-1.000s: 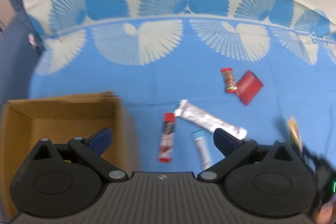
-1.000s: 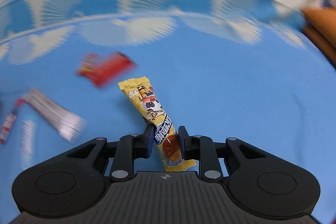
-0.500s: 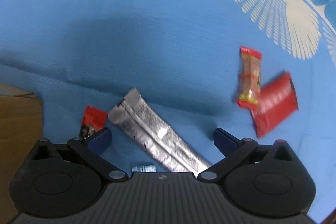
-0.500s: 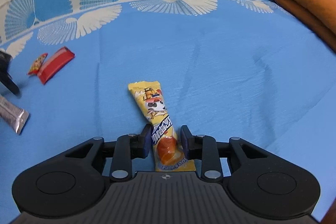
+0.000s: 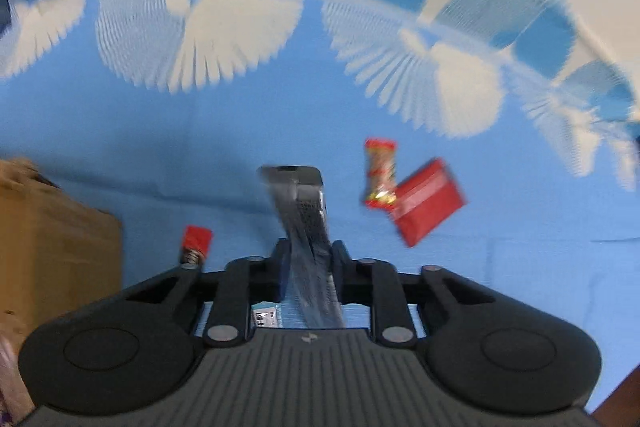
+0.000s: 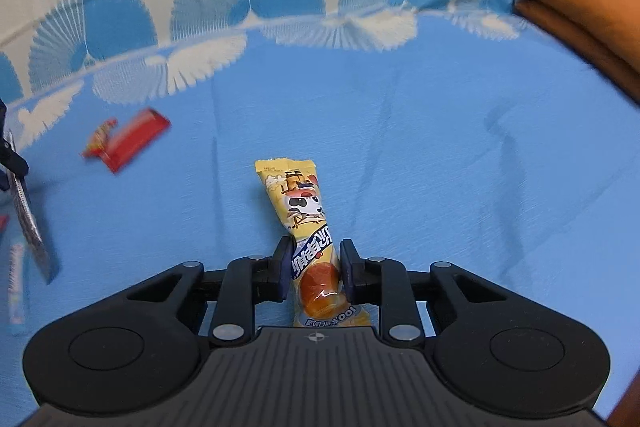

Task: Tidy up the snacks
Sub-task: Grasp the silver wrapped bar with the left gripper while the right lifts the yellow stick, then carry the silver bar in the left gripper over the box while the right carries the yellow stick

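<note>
My left gripper (image 5: 308,259) is shut on a long silver snack packet (image 5: 306,223) and holds it lifted above the blue cloth; the packet also shows at the left edge of the right wrist view (image 6: 28,223). My right gripper (image 6: 314,265) is shut on a yellow cartoon snack packet (image 6: 304,215). A red flat packet (image 5: 426,207) and a small red-and-gold candy (image 5: 380,173) lie together to the right. A red stick (image 5: 196,243) and a white-blue stick (image 5: 264,315) lie below the left gripper.
A cardboard box (image 5: 52,247) stands at the left. The blue cloth (image 6: 440,167) with white fan prints covers the surface. An orange cushion (image 6: 580,3) lies at the far right. The red packet (image 6: 134,139) and the white-blue stick (image 6: 16,291) show in the right wrist view.
My left gripper went from open over the silver packet to shut on it and lifted it. My right gripper keeps hold of the yellow packet and has shifted slightly.
</note>
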